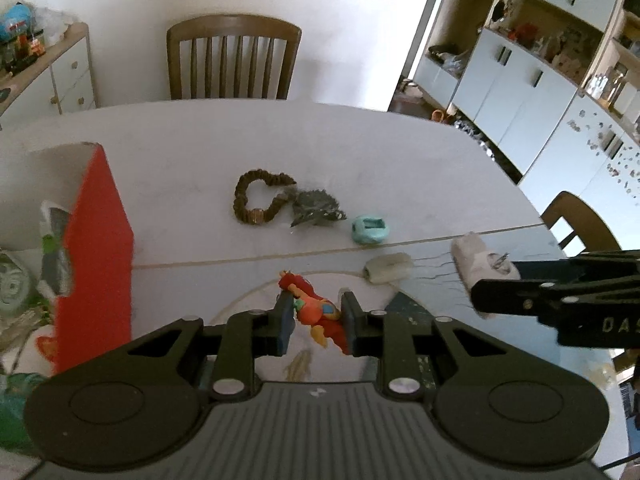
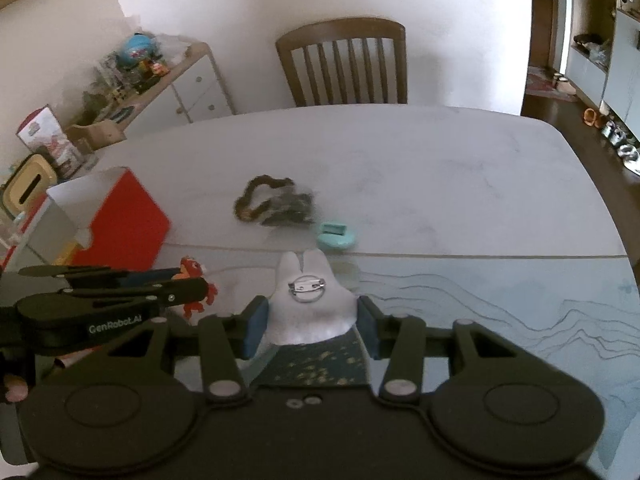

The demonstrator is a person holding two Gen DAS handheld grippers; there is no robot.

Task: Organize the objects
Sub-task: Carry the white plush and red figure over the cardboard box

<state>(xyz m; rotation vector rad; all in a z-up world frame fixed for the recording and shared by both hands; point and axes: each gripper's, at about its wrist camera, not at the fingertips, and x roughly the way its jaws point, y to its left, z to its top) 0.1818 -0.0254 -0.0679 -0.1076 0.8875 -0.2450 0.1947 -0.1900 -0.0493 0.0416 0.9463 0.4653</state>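
My left gripper (image 1: 316, 320) is shut on a small red and orange toy figure (image 1: 316, 310), held just above the table. It shows in the right wrist view too (image 2: 196, 280). My right gripper (image 2: 312, 320) is shut on a white plush badge with two ears and a metal pin on its back (image 2: 310, 304); the left wrist view shows it at the right (image 1: 476, 260). On the table beyond lie a brown scrunchie (image 1: 256, 200), a dark spiky clip (image 1: 316, 208), a mint green item (image 1: 370, 230) and a small pale item (image 1: 388, 268).
An open red and white box (image 1: 96, 240) stands at the left, also in the right wrist view (image 2: 120, 220). A wooden chair (image 1: 234, 60) stands at the table's far side, another at the right (image 1: 580, 220). A cabinet with clutter (image 2: 160, 80) is at the back left.
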